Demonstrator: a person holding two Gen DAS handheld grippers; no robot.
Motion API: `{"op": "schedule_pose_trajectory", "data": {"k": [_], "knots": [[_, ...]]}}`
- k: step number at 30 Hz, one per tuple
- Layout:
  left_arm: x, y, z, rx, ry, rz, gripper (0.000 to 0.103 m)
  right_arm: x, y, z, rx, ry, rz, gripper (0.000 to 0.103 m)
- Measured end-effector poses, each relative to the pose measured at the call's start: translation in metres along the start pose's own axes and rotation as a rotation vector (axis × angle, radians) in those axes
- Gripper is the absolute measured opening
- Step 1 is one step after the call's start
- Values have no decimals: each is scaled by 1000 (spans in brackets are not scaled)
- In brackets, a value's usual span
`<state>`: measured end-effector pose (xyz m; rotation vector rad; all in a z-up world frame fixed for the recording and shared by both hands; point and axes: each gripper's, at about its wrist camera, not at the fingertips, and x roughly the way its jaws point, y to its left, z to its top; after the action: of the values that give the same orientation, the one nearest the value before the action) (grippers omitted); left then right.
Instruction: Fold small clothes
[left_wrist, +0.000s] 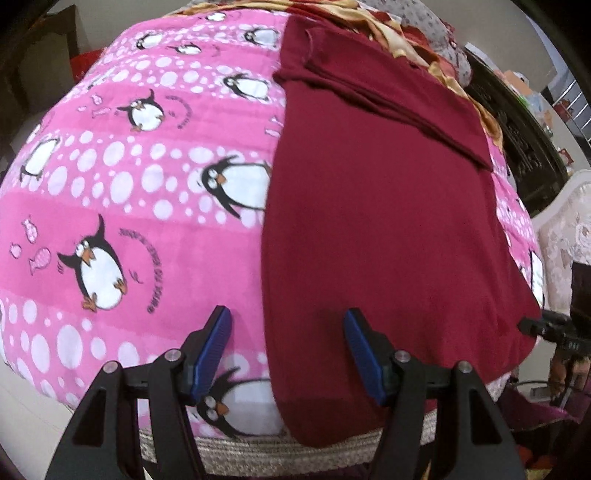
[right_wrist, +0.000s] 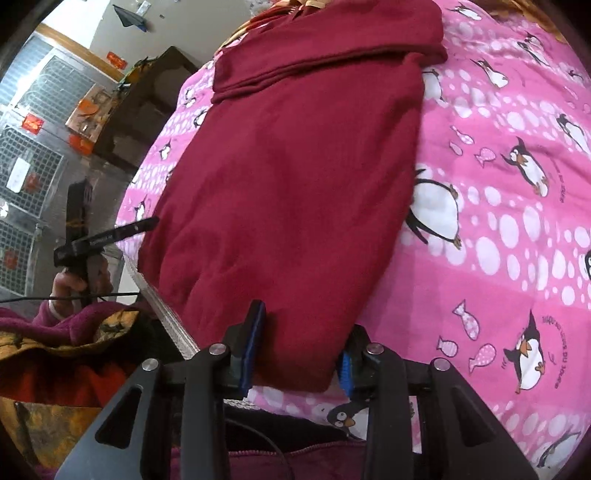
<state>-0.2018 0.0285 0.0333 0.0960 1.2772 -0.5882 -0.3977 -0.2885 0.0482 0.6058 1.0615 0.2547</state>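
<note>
Left gripper (left_wrist: 288, 354) is spread wide and holding nothing, hovering over the near edge of the bed where the maroon garment (left_wrist: 369, 221) starts. Right gripper (right_wrist: 303, 347) is also spread, straddling the garment's near corner; its right finger is mostly hidden under the cloth. The garment lies flat on the pink penguin blanket (left_wrist: 129, 184), top part folded over at the far end.

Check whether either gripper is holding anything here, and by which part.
Nothing is held. The left gripper is open, straddling the maroon garment at its near side edge. The right gripper is open around the near corner, not clamped.
</note>
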Motion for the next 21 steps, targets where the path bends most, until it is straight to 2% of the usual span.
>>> {"op": "schedule_pose_trajectory", "data": {"k": [2,5,7,8,9,12,21], "knots": [[3,0,-2,-2,11,-11,67,-1,1,1,-11,3,-5,37],[5,-3,-3,17,19,-9,63,1,4,4,-34,10,-7,29],[7,-7,-3,37,34,-23,42,1,5,6,-48,-6,-20,20],[8,-9,-2,46,41,-25,35,0,6,6,-52,-16,-21,19],[8,-11,-2,59,51,-23,23,-2,7,7,-58,-28,-20,17],[6,-13,4,61,57,-17,9,-9,9,14,-77,-72,-17,16],[-27,-23,22,113,-33,-22,7,-22,12,39,-108,-145,-31,16]]}}
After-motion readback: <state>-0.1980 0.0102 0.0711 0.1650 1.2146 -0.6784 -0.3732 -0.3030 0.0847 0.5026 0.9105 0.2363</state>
